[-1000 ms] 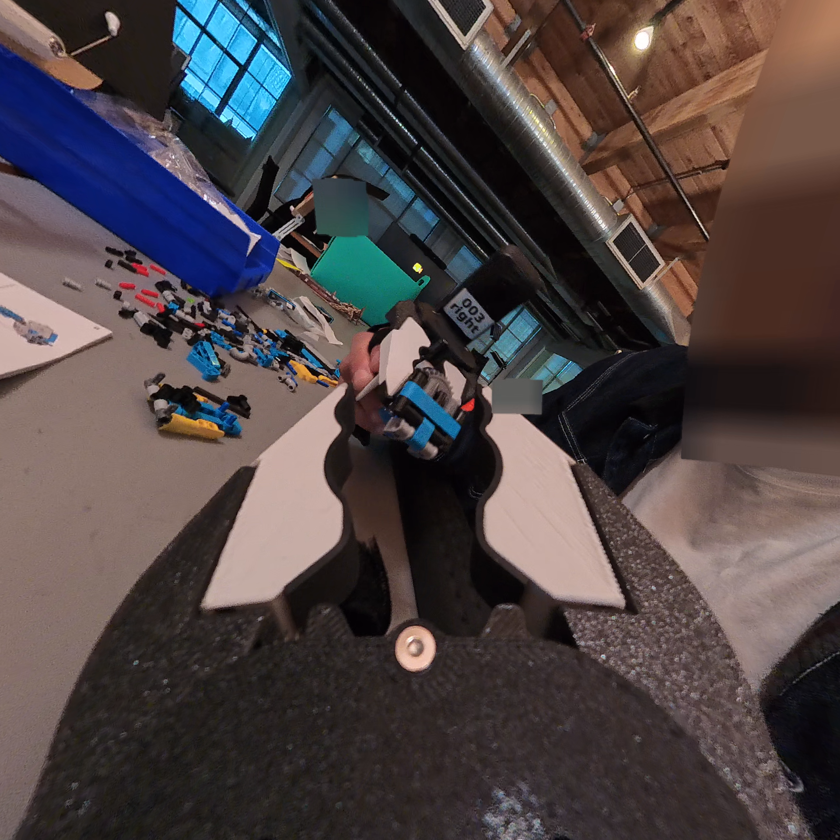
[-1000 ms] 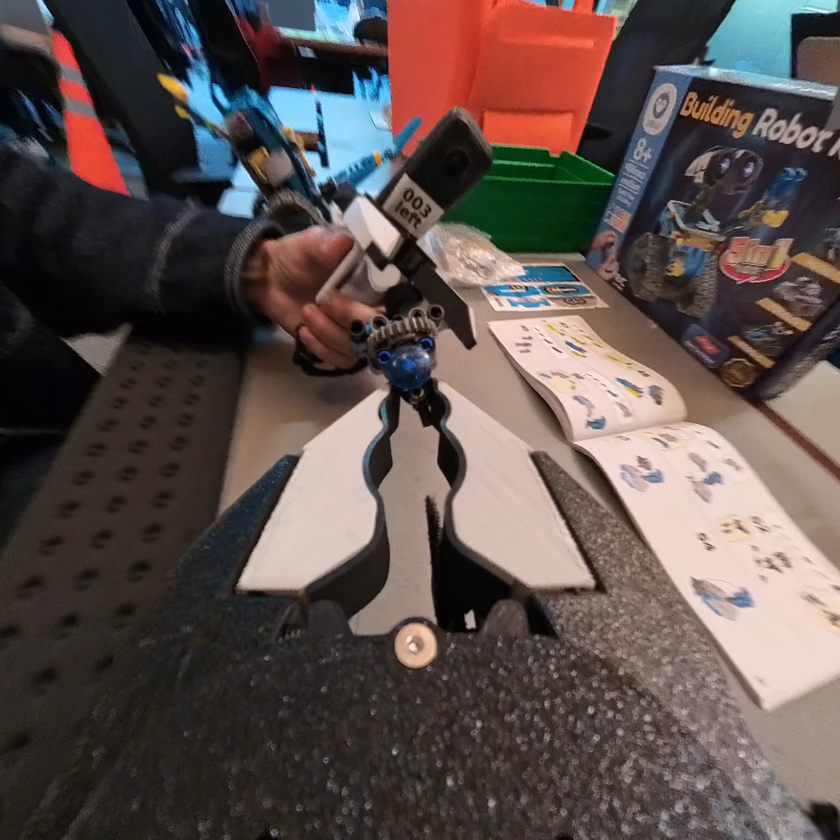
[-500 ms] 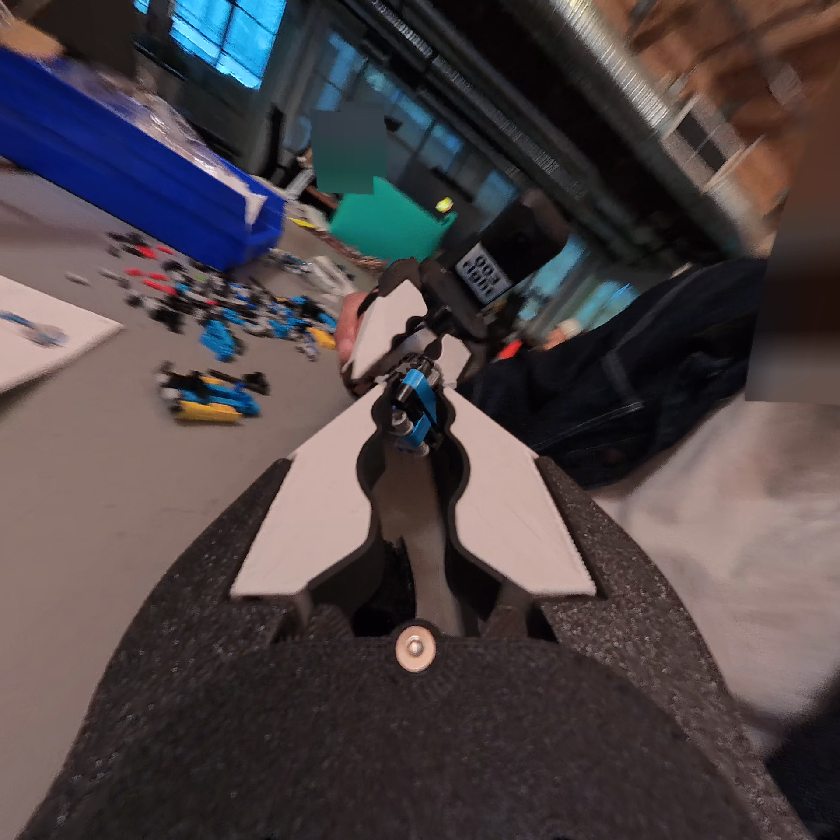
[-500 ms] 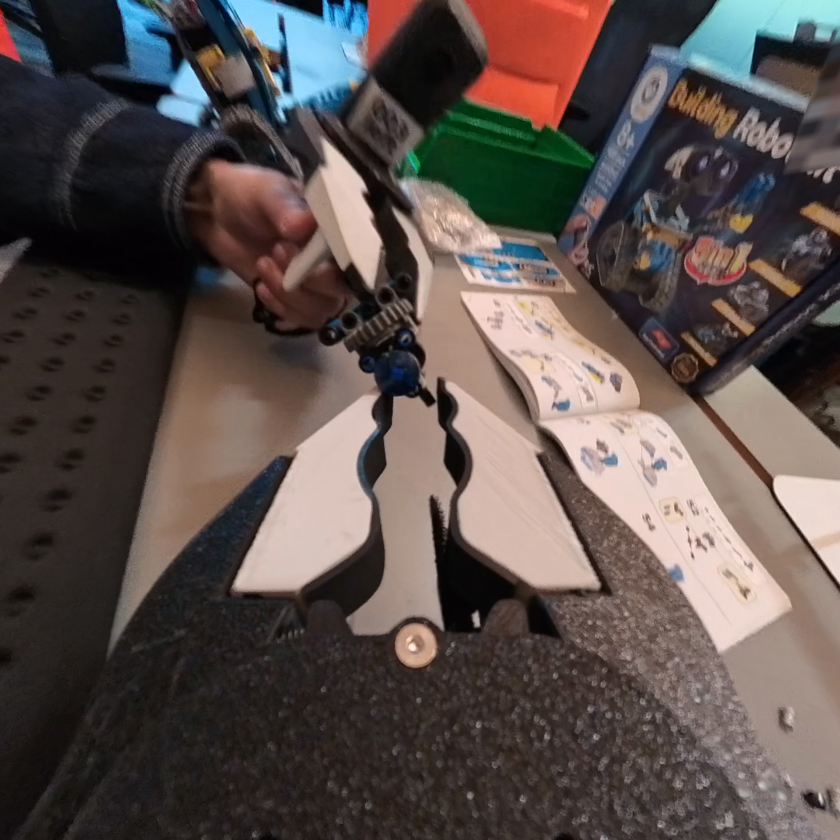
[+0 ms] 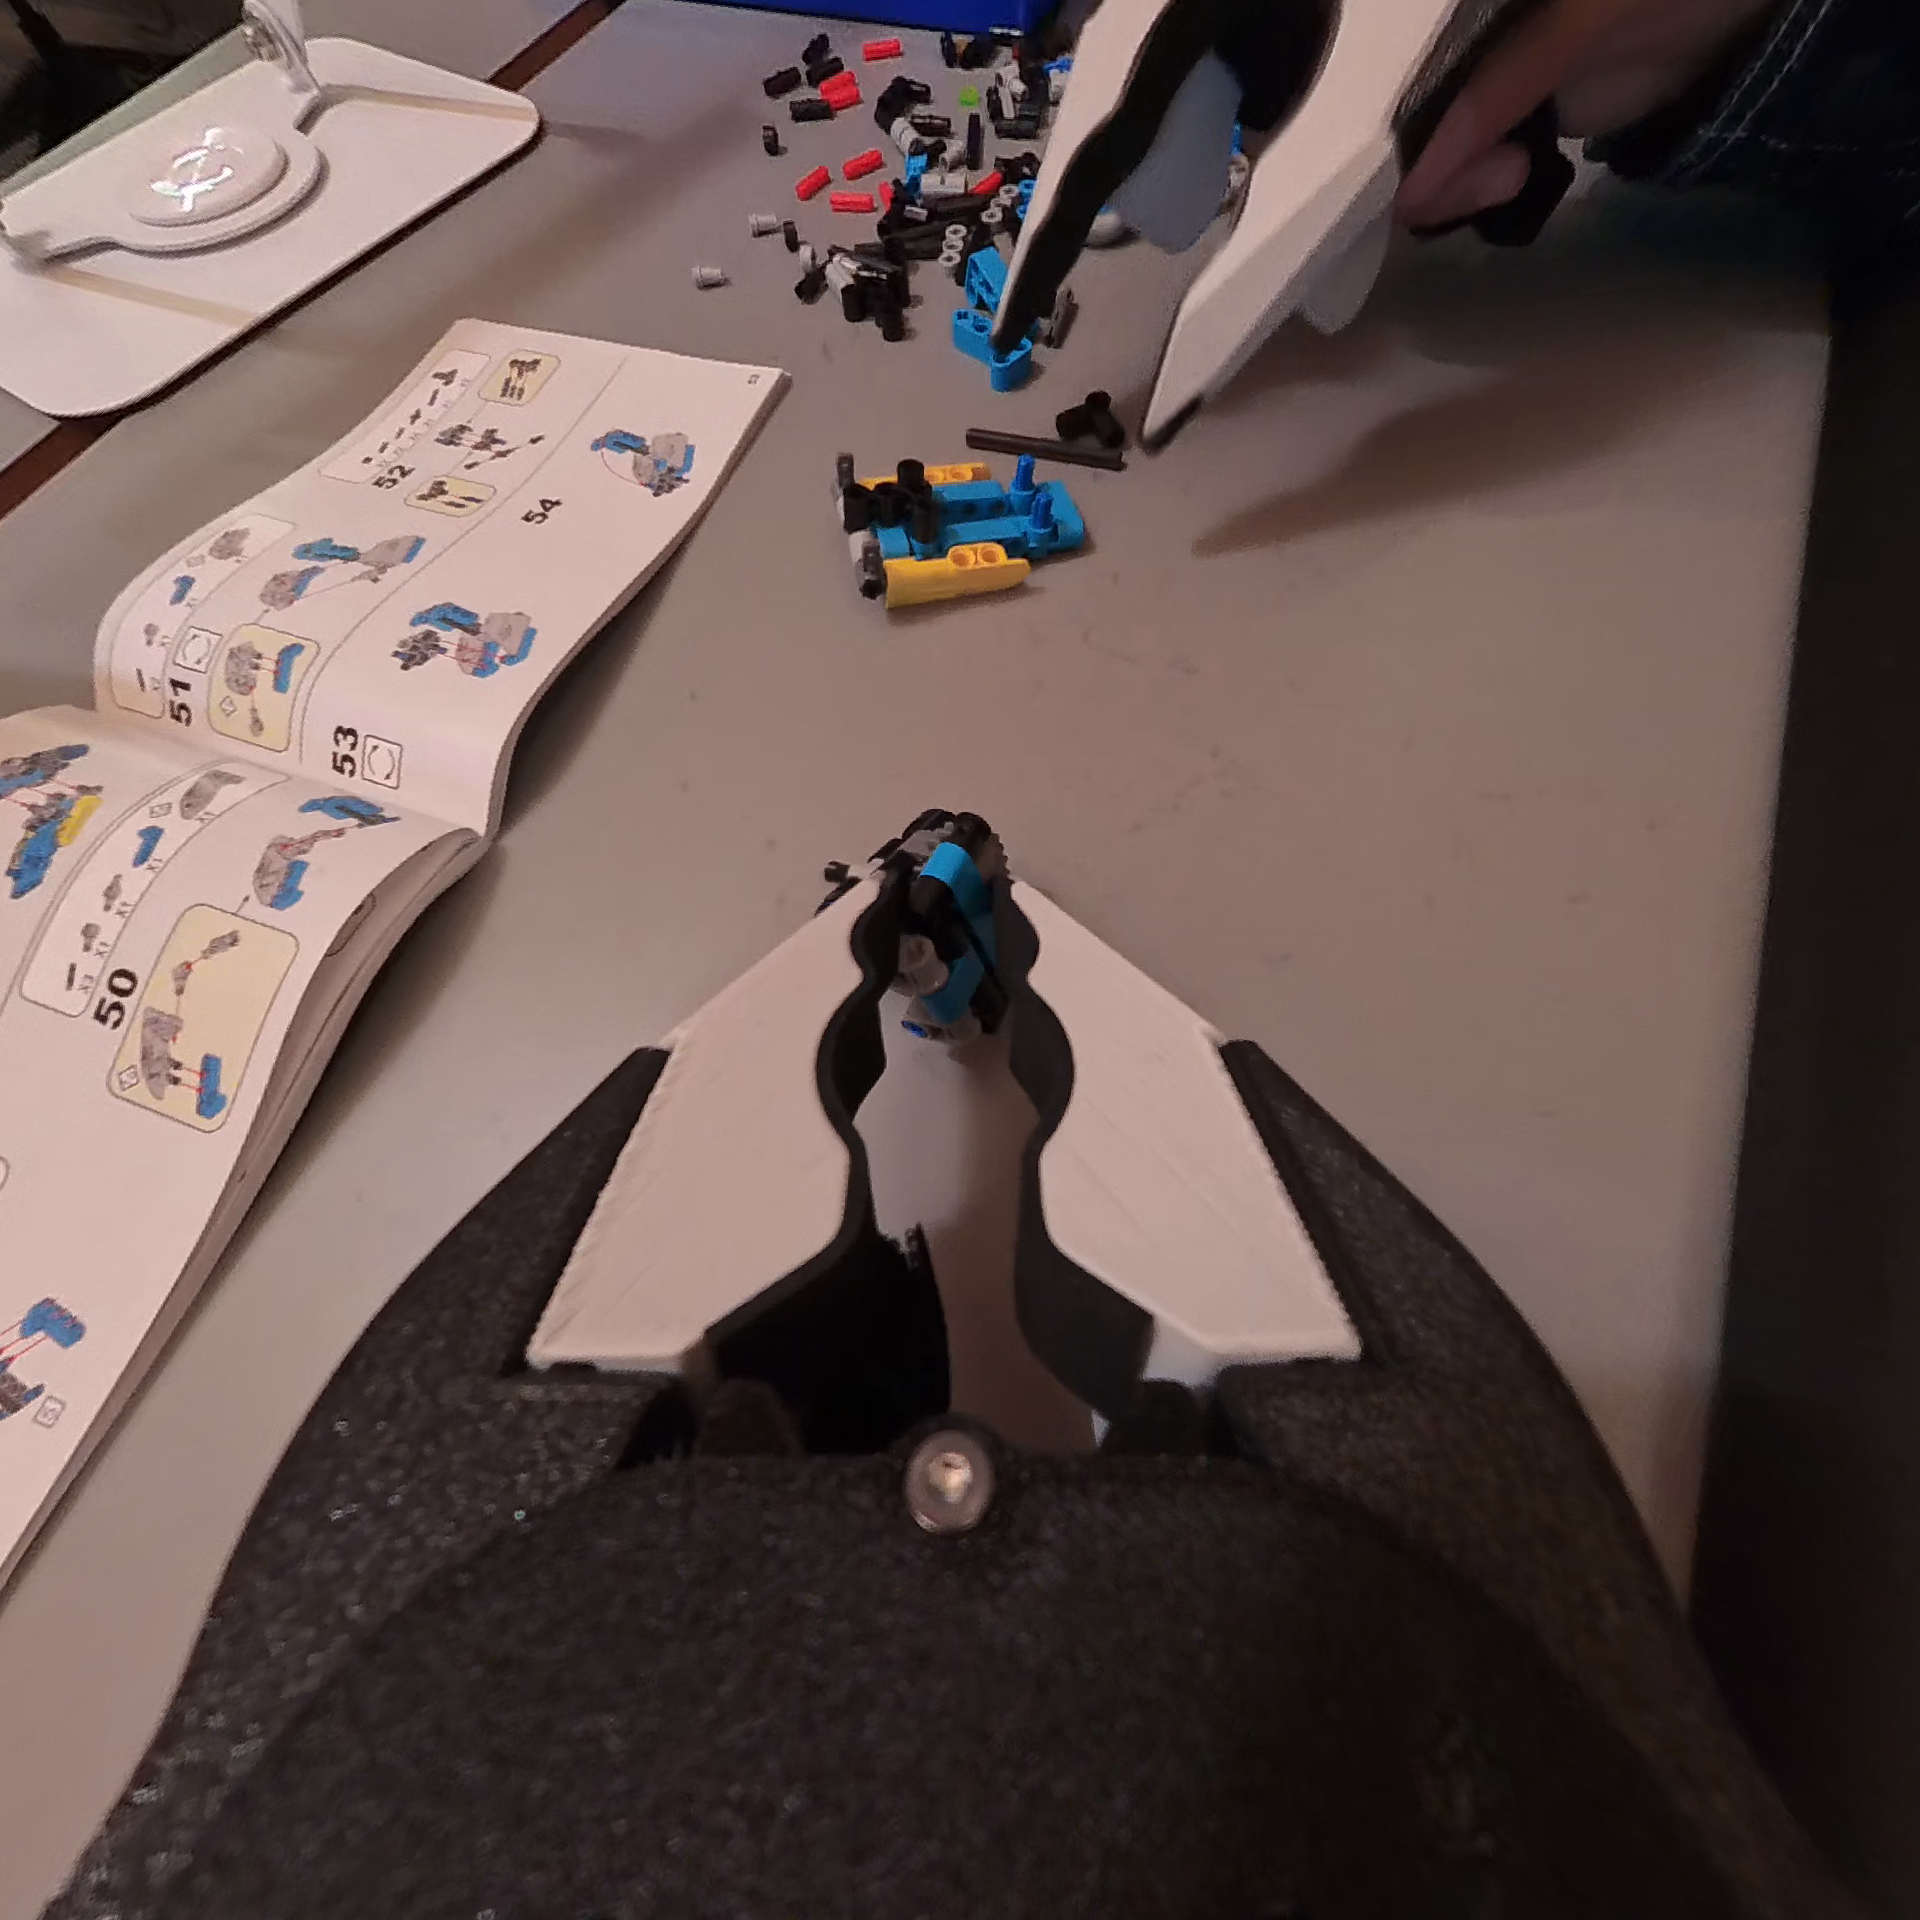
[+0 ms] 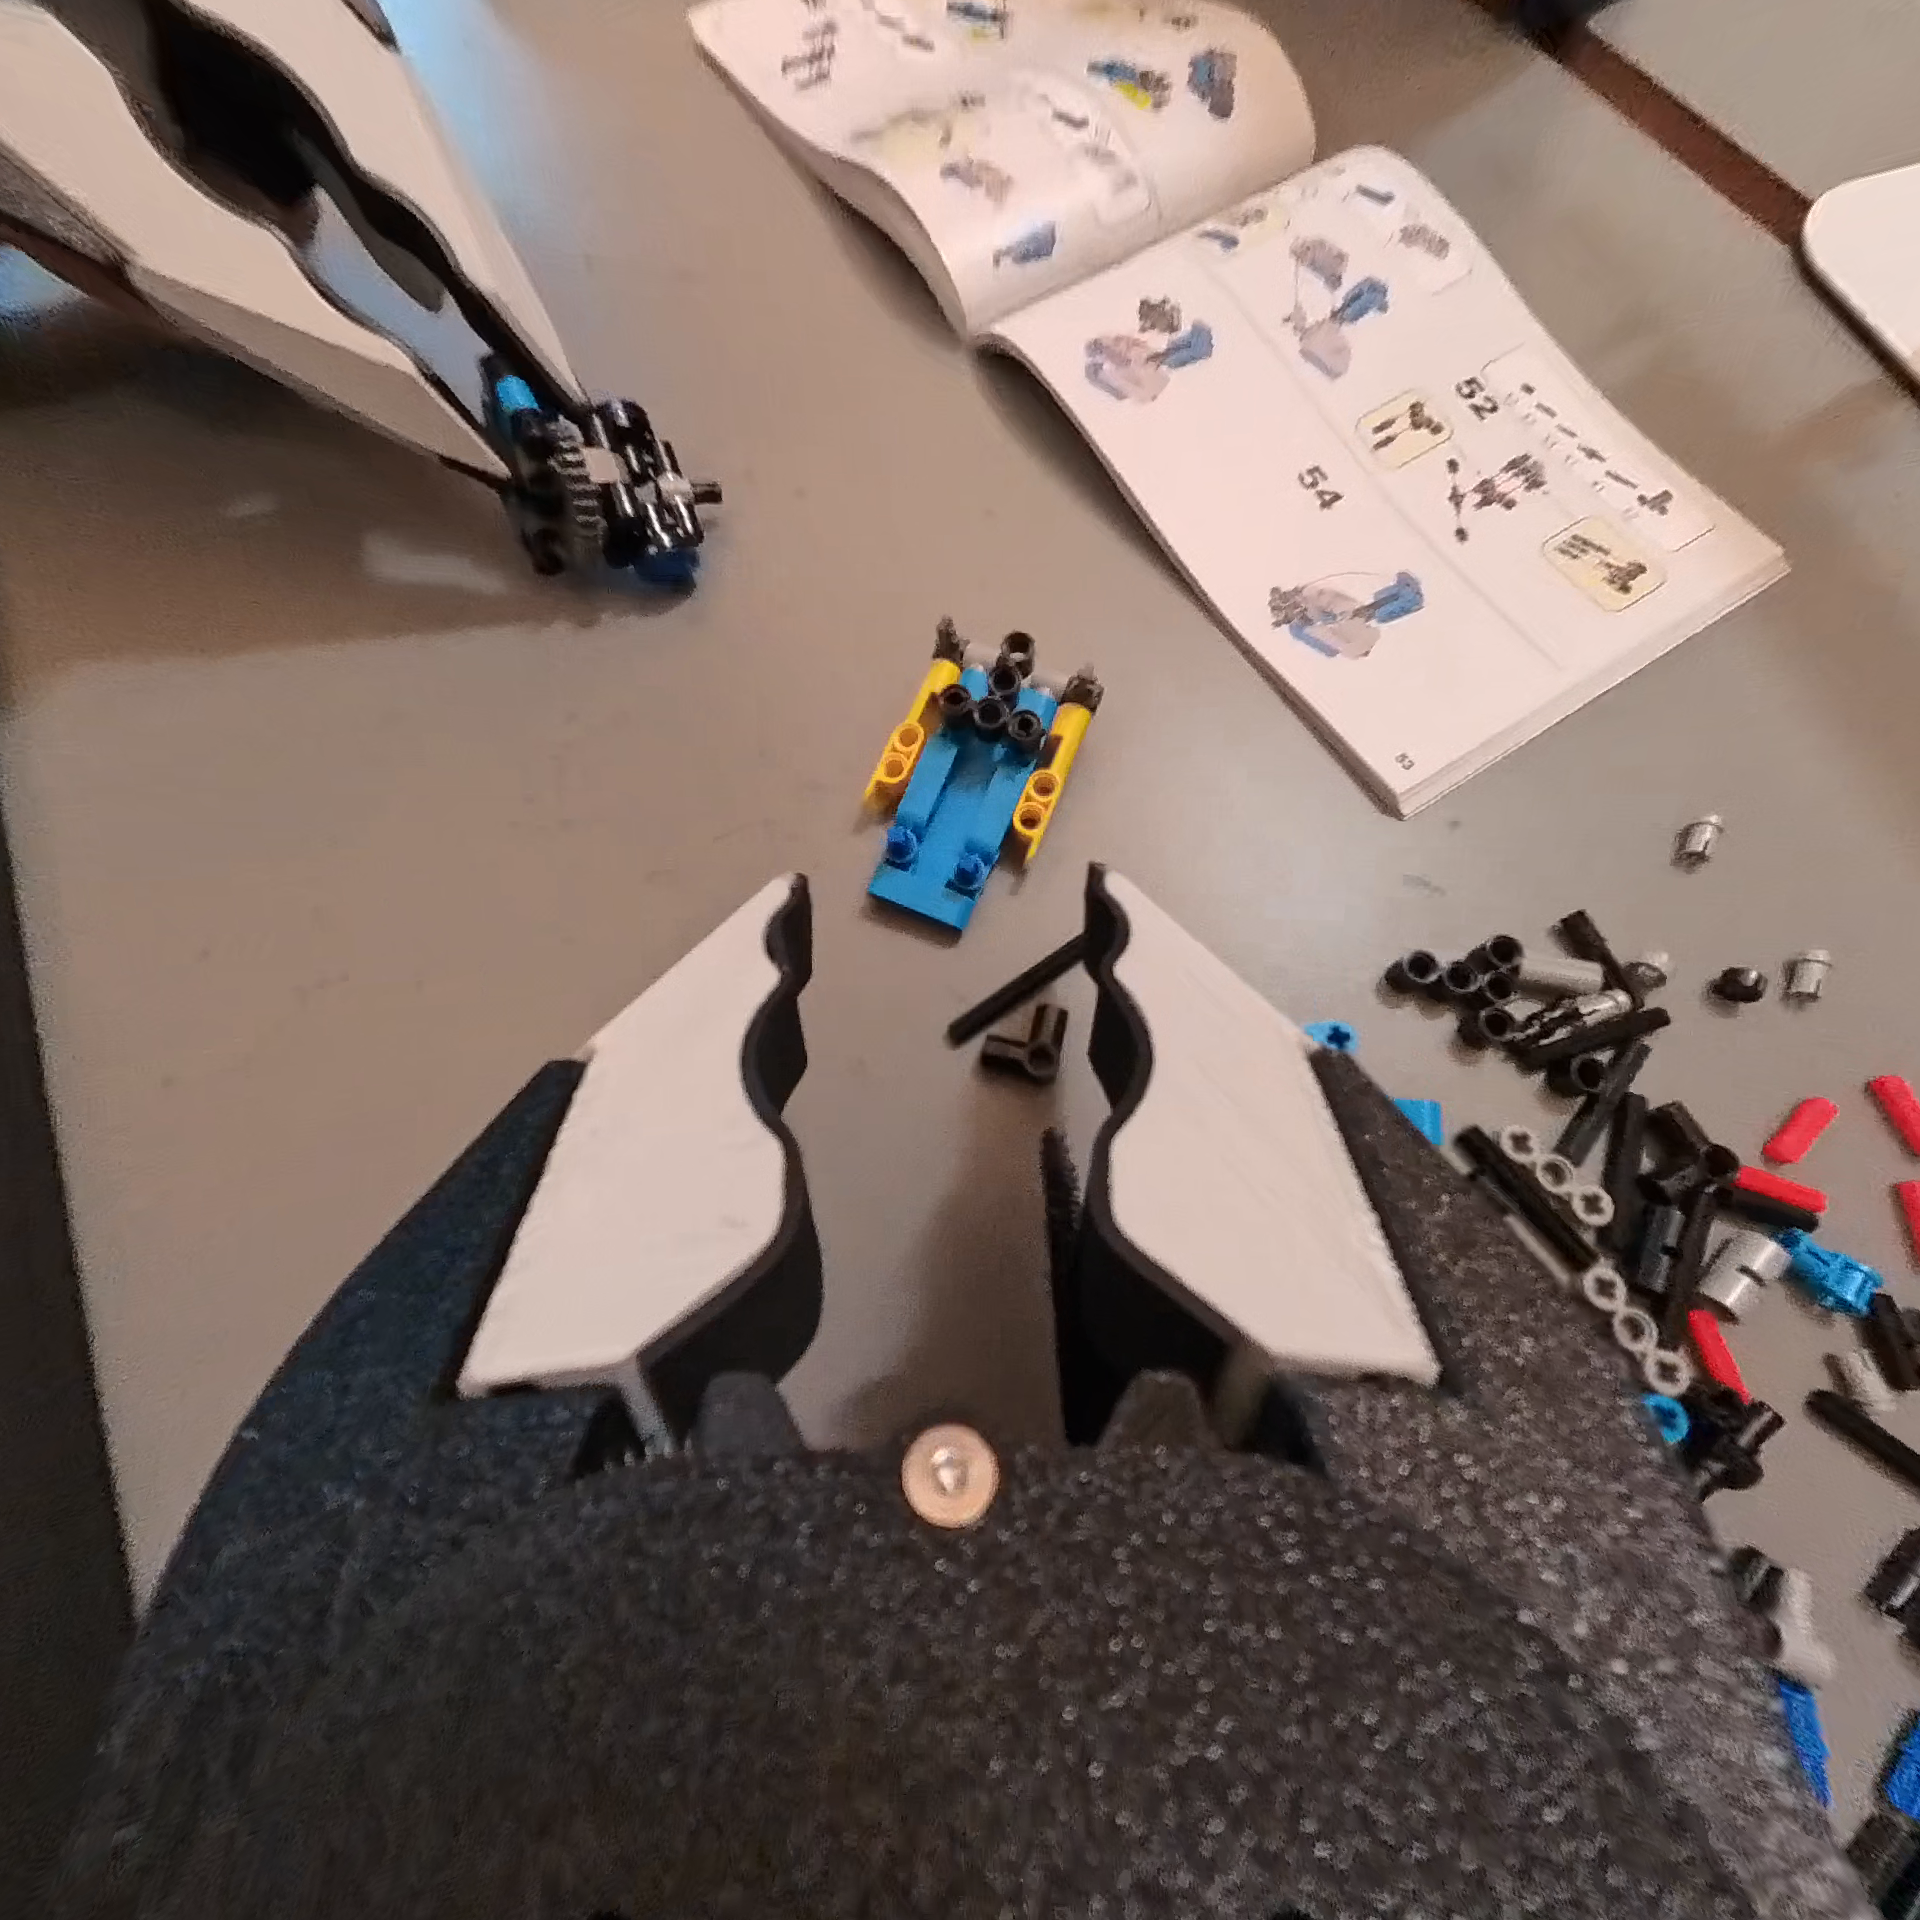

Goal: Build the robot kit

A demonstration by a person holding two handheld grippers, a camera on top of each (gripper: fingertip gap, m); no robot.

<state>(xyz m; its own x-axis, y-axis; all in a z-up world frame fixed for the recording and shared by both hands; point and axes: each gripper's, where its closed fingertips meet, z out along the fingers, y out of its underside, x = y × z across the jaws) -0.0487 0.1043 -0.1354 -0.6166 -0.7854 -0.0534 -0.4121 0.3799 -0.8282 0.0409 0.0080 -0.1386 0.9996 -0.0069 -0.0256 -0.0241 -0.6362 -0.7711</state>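
Note:
My left gripper (image 5: 948, 894) is shut on a small blue, black and grey gear assembly (image 5: 951, 940) and holds it low over the grey table (image 5: 1351, 779). It also shows in the right wrist view (image 6: 540, 447), with the gear assembly (image 6: 608, 499) near the table. My right gripper (image 6: 948, 894) is open and empty. Its tips straddle a black axle (image 6: 1013, 992) and a black connector (image 6: 1023, 1044). A blue and yellow assembly (image 6: 977, 769) lies just beyond them. In the left wrist view the right gripper (image 5: 1086, 390) hovers over the axle (image 5: 1044, 450).
An open instruction booklet (image 5: 416, 623) lies left of the blue and yellow assembly (image 5: 956, 530). A pile of small black, red, blue and grey parts (image 6: 1662, 1143) lies at the right gripper's right. A white flat base (image 5: 208, 187) sits at the far left. A dark mat borders the table (image 5: 1860, 935). Some 15 cm of space lies between my two pairs of fingers. To the white flat base (image 5: 208, 187): right tips about 35 cm, left tips about 40 cm.
The gear assembly passed from my right gripper to my left, which shut on it. The right gripper opened. Both grippers swung down from mid-air to the table.

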